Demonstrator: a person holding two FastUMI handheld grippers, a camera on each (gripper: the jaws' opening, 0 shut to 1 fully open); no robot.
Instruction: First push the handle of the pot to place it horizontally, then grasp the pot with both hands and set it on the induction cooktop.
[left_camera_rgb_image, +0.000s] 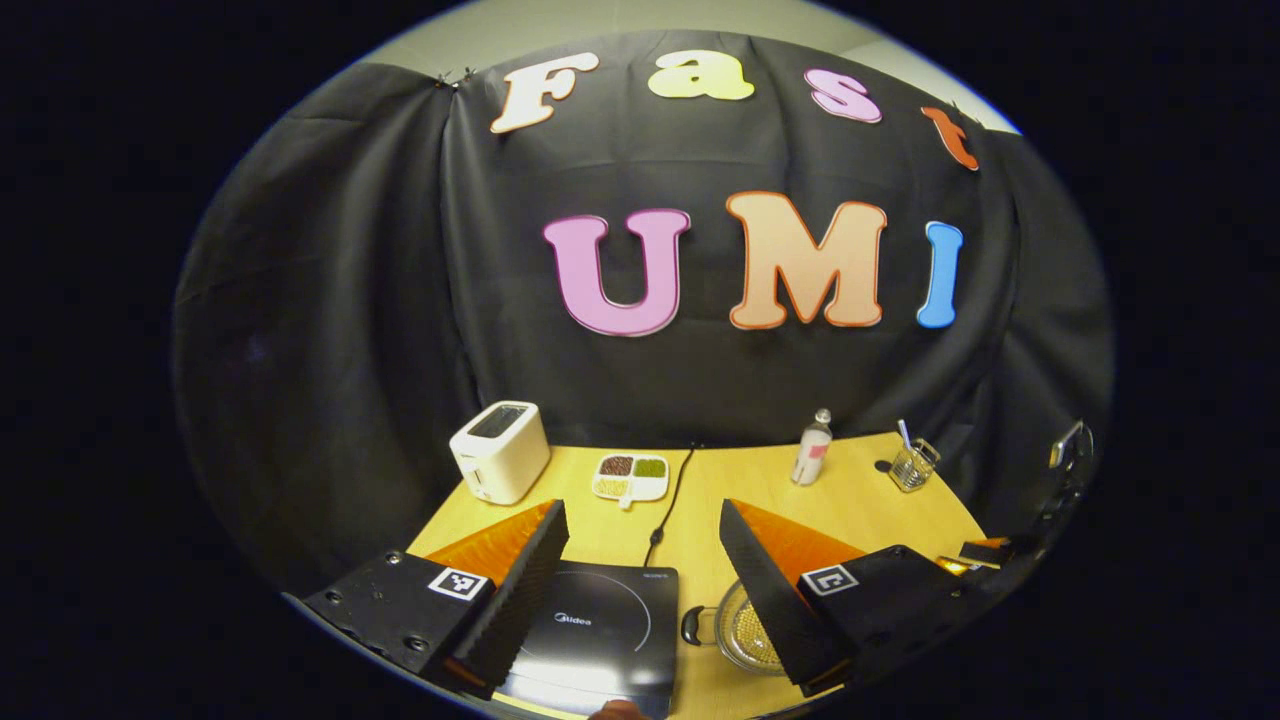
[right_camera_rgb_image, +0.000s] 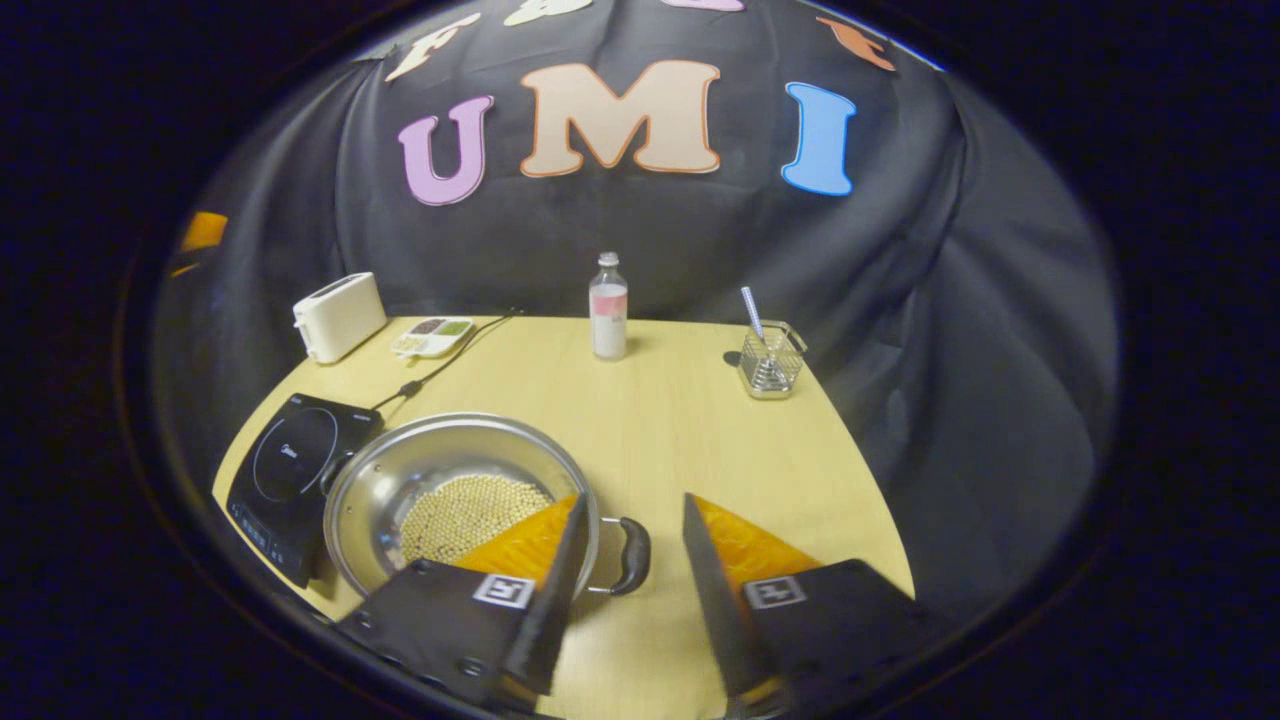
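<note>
One pot (right_camera_rgb_image: 450, 500) sits beside one cooktop (right_camera_rgb_image: 290, 470), its two handles (right_camera_rgb_image: 630, 555) lying level, side to side. Both the left gripper (left_camera_rgb_image: 640, 590) and right gripper (right_camera_rgb_image: 635, 590) gape wide, holding nothing.

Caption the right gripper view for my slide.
Open right gripper straddling the pot handle, induction cooktop alongside.

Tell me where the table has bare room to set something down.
Bare wood lies between the pot, bottle and glass holder, running to the right edge. It is crowded on the left: cooktop beside the pot, with cord, dish and toaster behind.
</note>
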